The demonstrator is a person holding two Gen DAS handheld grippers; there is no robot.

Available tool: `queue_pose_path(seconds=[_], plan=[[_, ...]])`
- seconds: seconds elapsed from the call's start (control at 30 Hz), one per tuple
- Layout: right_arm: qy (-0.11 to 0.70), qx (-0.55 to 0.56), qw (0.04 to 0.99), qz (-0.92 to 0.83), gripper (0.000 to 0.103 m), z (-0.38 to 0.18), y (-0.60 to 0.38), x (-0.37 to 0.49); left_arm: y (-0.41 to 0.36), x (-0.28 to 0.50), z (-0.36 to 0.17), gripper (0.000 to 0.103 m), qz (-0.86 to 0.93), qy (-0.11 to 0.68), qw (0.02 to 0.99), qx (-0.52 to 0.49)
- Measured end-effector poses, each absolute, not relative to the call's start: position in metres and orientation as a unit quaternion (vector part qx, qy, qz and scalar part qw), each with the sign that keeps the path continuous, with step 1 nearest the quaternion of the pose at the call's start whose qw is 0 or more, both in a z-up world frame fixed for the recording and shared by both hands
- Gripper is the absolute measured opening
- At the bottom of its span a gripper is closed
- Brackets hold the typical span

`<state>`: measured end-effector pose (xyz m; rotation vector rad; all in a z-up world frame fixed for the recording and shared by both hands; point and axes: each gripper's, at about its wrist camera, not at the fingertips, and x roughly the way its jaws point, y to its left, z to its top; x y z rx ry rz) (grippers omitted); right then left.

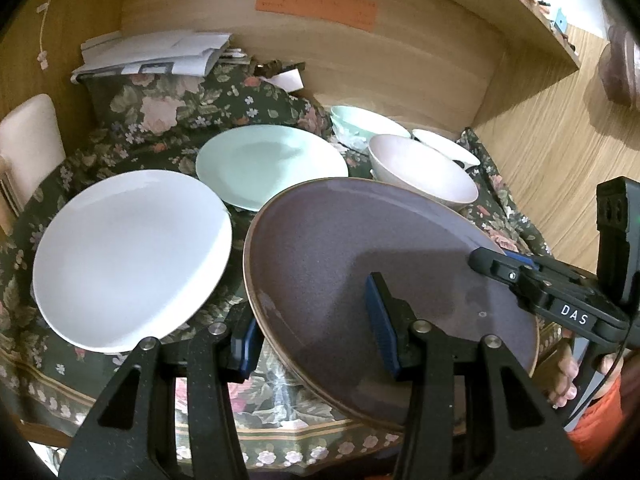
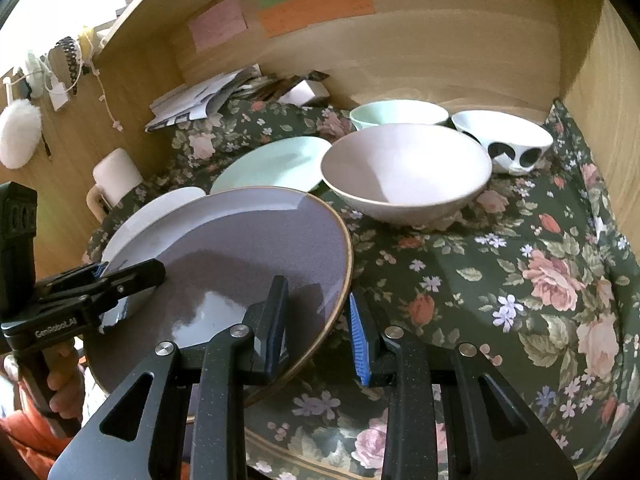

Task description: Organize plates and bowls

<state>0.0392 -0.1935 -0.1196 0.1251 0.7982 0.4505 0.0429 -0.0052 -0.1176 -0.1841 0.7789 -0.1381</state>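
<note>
A purple plate (image 1: 360, 264) with a brown rim is tilted above the floral cloth, its rim between the fingers of both grippers. My left gripper (image 1: 316, 328) straddles its near-left rim, jaws apart. My right gripper (image 2: 318, 328) straddles its near-right rim, jaws apart; it also shows in the left wrist view (image 1: 504, 264). The purple plate shows in the right wrist view too (image 2: 248, 248). A white plate (image 1: 132, 256) lies left, a mint plate (image 1: 272, 164) behind. A pink bowl (image 2: 404, 168), a mint bowl (image 2: 396, 114) and a white bowl with black spots (image 2: 504, 140) stand at the back right.
A floral cloth (image 2: 520, 280) covers the table inside a wooden alcove. Papers (image 1: 156, 54) are stacked at the back left. A pale chair back (image 1: 28, 140) stands at the left edge. Coloured notes (image 1: 316, 2) hang on the back wall.
</note>
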Motion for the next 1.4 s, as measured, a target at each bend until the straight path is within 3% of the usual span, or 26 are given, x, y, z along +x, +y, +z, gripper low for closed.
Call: queue_pose_path(seconds=[0.87,1.07,1.4], plan=[[0.426,0.063,0.879,0.207,0.027,-0.156,-0.209,0.061,-0.022,0.08,-0.159,0.048,-0.072,0.422,0.899,-0.095],[0.414,0.025,0.89,0.187,0.028,-0.15,-0.206,0.057,-0.022,0.076,-0.157,0.048,-0.052,0.42,0.904,-0.056],[0.362,0.018,0.914,0.183,0.046,-0.121,-0.205,0.043,-0.011,0.057,-0.12,0.068,-0.032,0.347,0.936,-0.041]])
